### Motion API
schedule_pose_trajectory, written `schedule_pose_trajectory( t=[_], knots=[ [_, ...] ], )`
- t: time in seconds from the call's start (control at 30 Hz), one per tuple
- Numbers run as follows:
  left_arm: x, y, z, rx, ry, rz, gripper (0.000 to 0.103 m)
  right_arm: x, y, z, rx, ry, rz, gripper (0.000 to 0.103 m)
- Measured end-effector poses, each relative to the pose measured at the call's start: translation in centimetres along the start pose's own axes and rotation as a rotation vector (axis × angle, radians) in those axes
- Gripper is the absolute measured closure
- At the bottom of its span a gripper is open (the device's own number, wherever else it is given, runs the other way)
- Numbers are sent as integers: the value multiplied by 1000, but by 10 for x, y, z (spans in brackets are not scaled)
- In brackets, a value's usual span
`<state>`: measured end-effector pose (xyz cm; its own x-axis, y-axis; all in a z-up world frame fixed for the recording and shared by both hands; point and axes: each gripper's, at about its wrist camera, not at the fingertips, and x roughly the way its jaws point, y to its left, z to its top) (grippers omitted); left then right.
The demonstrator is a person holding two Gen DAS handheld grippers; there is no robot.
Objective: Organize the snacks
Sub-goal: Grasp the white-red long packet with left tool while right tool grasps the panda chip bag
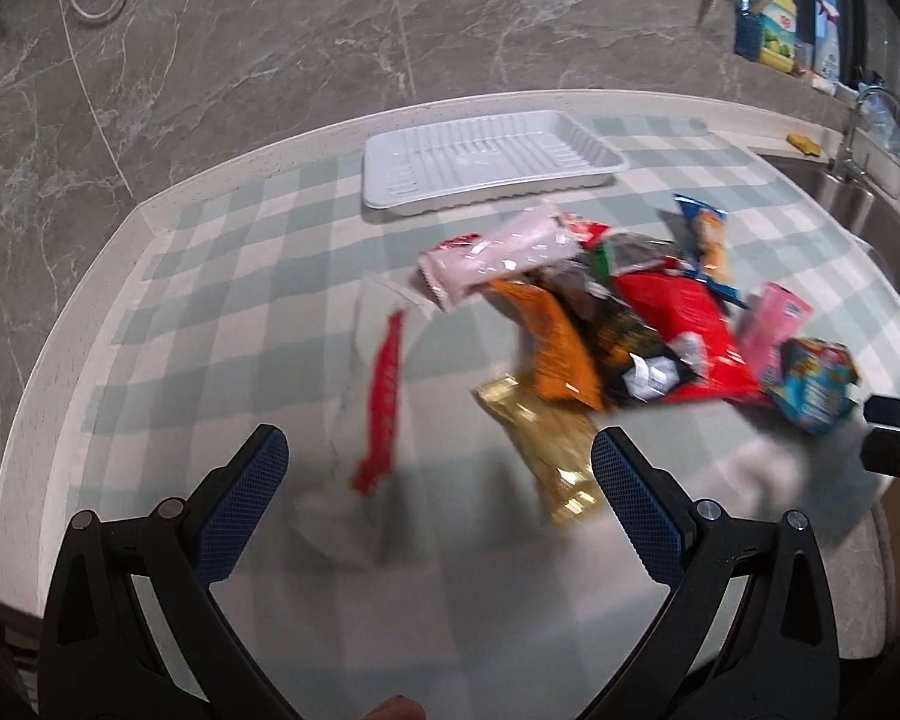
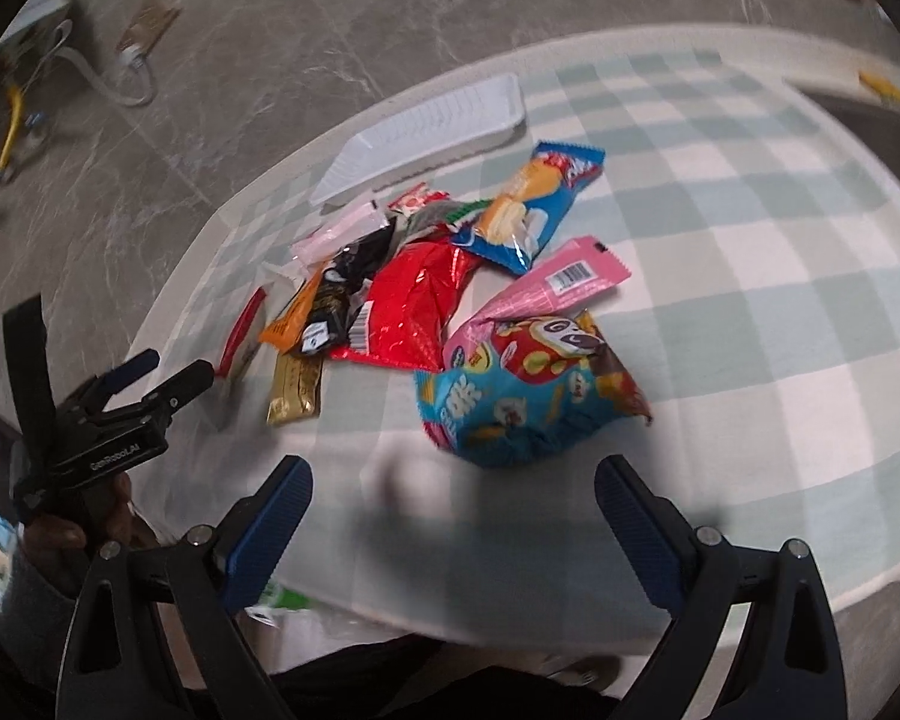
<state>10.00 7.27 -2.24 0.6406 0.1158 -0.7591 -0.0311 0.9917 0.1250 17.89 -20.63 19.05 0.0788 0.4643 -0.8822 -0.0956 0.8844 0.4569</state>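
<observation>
Left wrist view, left to right: grey marble-look wall tiles behind, a white cable [image 1: 93,6] looping at top left. Worktop [image 1: 210,276] is round-edged, pale stone rim, covered in a soft green-and-white check cloth.

Left gripper [image 1: 439,468] hovers low over the cloth, jaws spread wide, blue textured pads [image 1: 243,504], nothing between them. A thin red stick packet [image 1: 384,399] lies just ahead of the left pad, blurred. A shiny gold foil bar [image 1: 546,450] lies just ahead of the right pad, apart from it.

White ribbed plastic tray [image 1: 486,159], rectangular, shallow, sits at the far side, well apart from the jaws.

Snack pile sits between tray and jaws, right of centre: pale pink pouch [image 1: 498,252], orange packet [image 1: 558,348], black packet [image 1: 630,348], crinkly red foil bag [image 1: 684,324], blue-and-orange wrapper [image 1: 705,234], pink box-like packet [image 1: 774,318], puffy light-blue bag [image 1: 816,384]. Steel sink [image 1: 858,204] at far right.

Right wrist view: the left gripper [image 2: 168,369] shows at left edge, held by a hand [image 2: 84,516]. Right gripper [image 2: 453,510] has jaws wide apart, gripping nothing; the puffy light-blue bag [image 2: 522,396] lies just ahead, between the pad lines, not touched. Red foil bag [image 2: 414,312] and blue-and-orange wrapper [image 2: 534,204] lie beyond; tray [image 2: 438,126] farthest.
</observation>
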Motion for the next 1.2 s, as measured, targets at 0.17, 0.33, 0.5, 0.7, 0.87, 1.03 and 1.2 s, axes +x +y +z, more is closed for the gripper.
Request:
schedule_pose_trajectory(
  t=[0.17, 0.33, 0.5, 0.7, 0.87, 1.03, 1.2],
  knots=[
    [41, 22, 21, 0, 46, -6, 0, 24, -12, 14, 135, 50, 40, 9],
    [84, 40, 31, -6, 112, -30, 0, 42, -23, 21, 245, 81, 59, 10],
    [118, 49, 29, -8, 190, -53, 0, 45, -20, 26, 253, 89, 42, 10],
    [142, 67, 25, -87, 224, -130, 0, 45, -24, 27, 282, 82, 55, 10],
    [147, 70, 22, -68, 178, -130, 0, 44, -31, 28, 356, 72, 79, 10],
    [153, 73, 24, -67, 188, -131, 0, 43, -47, 29, 496, 66, 120, 13],
    [150, 70, 21, -66, 201, -130, 0, 41, -67, 26, 659, 60, 156, 28]
  ],
)
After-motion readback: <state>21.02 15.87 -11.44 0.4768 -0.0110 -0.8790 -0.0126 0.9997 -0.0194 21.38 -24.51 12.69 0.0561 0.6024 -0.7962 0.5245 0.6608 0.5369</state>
